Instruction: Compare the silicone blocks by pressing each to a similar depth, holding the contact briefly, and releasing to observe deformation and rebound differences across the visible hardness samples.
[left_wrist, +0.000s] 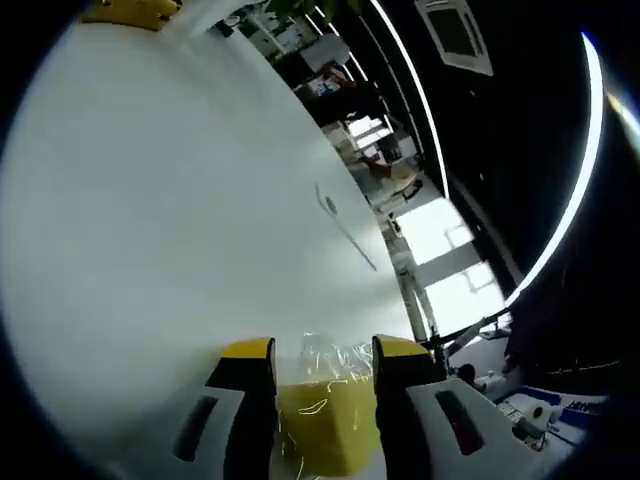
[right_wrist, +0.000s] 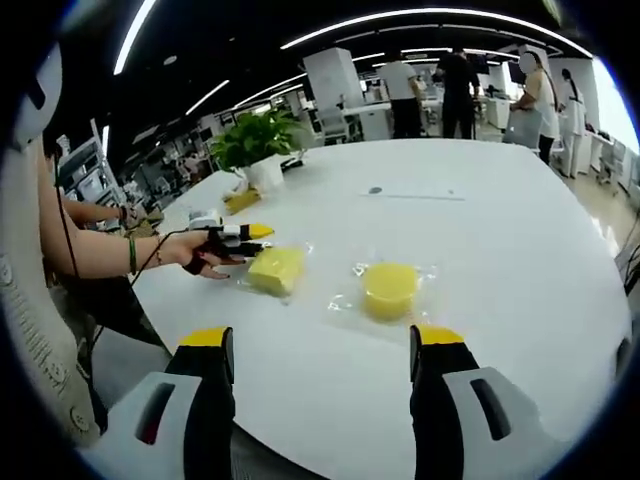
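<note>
Left gripper (right_wrist: 245, 238) pinches the square yellow silicone block in clear wrap (right_wrist: 276, 270); next, release; right gripper (right_wrist: 322, 345) hangs spread, round yellow silicone block (right_wrist: 390, 288) untouched

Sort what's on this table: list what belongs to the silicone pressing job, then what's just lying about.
Job:
square yellow block, in a clear wrapper
round yellow block, in a clear wrapper
left gripper, at the square block
right gripper, open

Lying about:
potted plant
</note>
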